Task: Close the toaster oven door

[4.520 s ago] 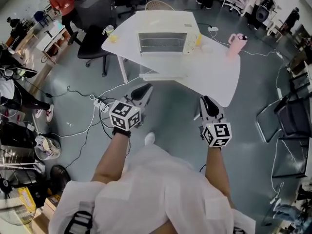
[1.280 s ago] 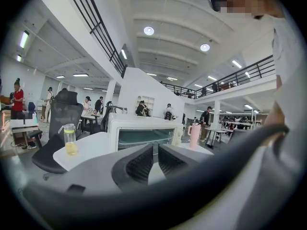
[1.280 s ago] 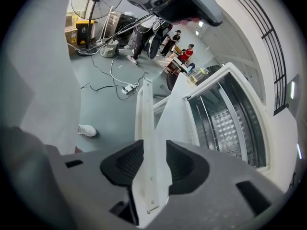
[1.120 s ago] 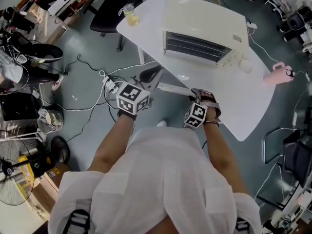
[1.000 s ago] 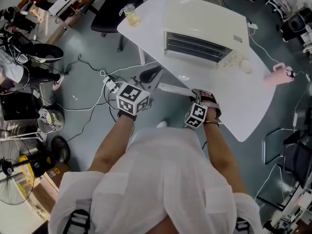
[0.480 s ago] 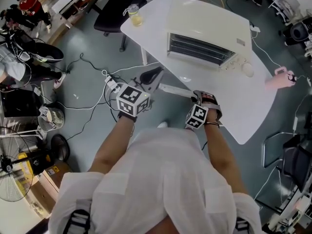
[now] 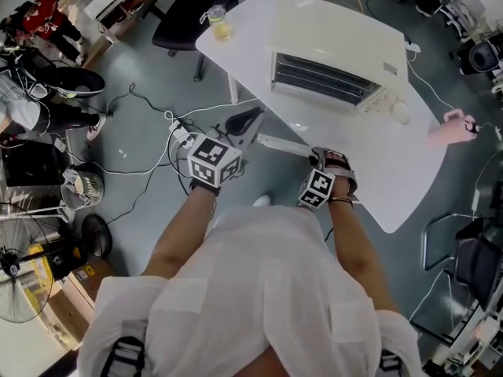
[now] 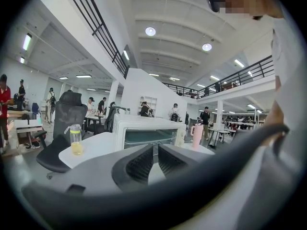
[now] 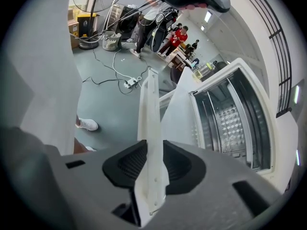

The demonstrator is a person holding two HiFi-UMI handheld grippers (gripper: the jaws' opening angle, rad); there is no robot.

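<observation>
White toaster oven door (image 9: 148, 119) stands edge-on in the right gripper (image 7: 324, 157), whose jaws have just been closing and now clamp it. The toaster oven (image 7: 330, 45) lies straight beyond the gripper.

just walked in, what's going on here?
A person with a gripper in each hand stands at a white table that holds a toaster oven with its door folded down open. The right gripper has the door's front edge between its jaws, which have just been closing and now look to press on it. The left gripper hangs off to the side, jaws close together with nothing between them. The door has not been swung up yet.
</observation>
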